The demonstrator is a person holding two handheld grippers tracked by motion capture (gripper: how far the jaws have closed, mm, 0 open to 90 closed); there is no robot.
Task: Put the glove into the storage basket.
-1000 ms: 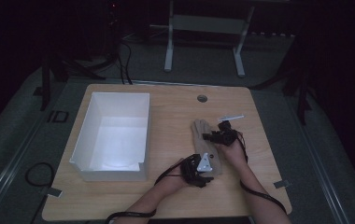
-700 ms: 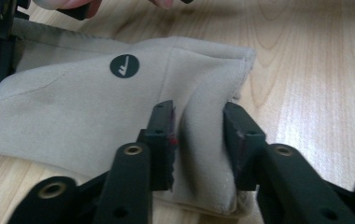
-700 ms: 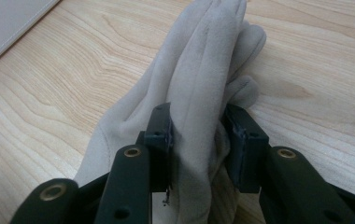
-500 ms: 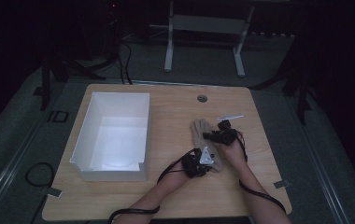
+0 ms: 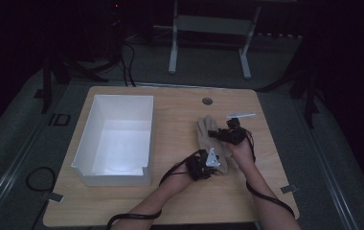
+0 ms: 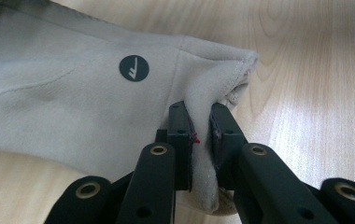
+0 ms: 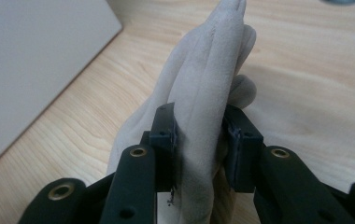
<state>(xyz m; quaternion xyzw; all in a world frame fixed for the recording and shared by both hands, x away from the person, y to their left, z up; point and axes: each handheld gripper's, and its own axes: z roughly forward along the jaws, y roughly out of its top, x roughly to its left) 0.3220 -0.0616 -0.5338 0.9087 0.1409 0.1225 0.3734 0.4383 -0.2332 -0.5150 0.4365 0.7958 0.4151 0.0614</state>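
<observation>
Glove pinched at both ends, low over the bench

The left gripper (image 6: pixel 199 140) has its fingers closed on the glove (image 6: pixel 73 107) cuff's thin fold; the right gripper (image 7: pixel 199 140) clamps the bunched glove fingers. Uneven lifting could likely slip that shallow cuff hold.

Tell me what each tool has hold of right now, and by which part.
Both grip the beige glove. The left tool pinches a fold at its cuff edge; the right tool clamps the bunched finger end.
</observation>
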